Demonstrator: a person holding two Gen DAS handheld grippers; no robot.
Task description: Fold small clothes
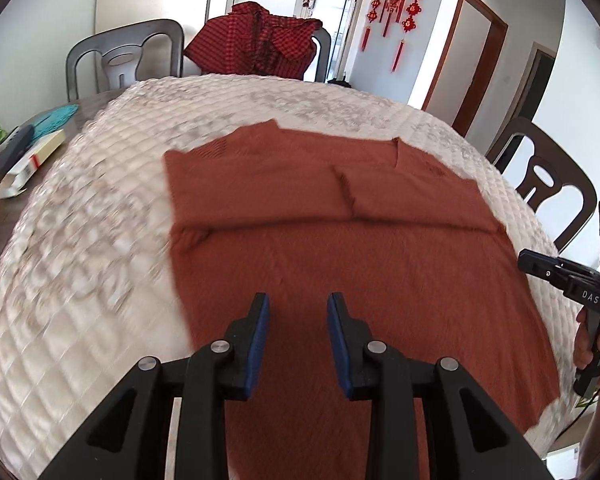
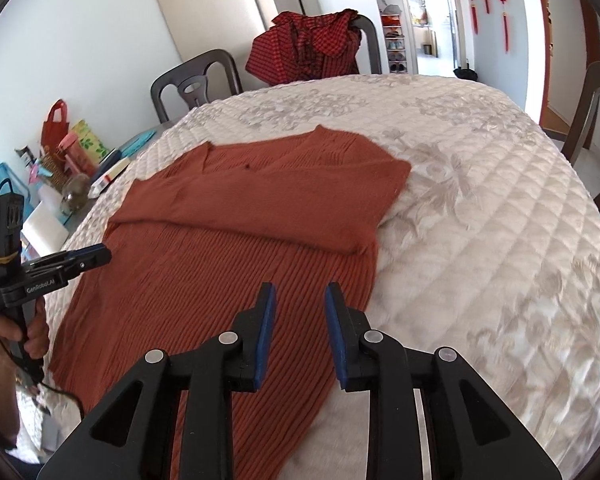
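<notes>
1. While both tools hover low, the rust-red knit top (image 1: 340, 248) lies flat on the quilted cream cover (image 1: 80, 240) of the worktop, its sleeves folded in across the chest at the far end.
2. Left hand-held gripper (image 1: 298, 340): jaws parted, nothing between the blue pads (image 1: 256, 344), poised over the near hem.
3. Right hand-held gripper (image 2: 300, 332): released too, its gap bare, hanging above the top's near right edge.
4. From the right wrist view, a hand (image 2: 32, 332) grips the left tool's handle at the garment's left side.
5. Far back, a red checked garment (image 2: 312, 48) drapes over a chair (image 2: 370, 40).
</notes>
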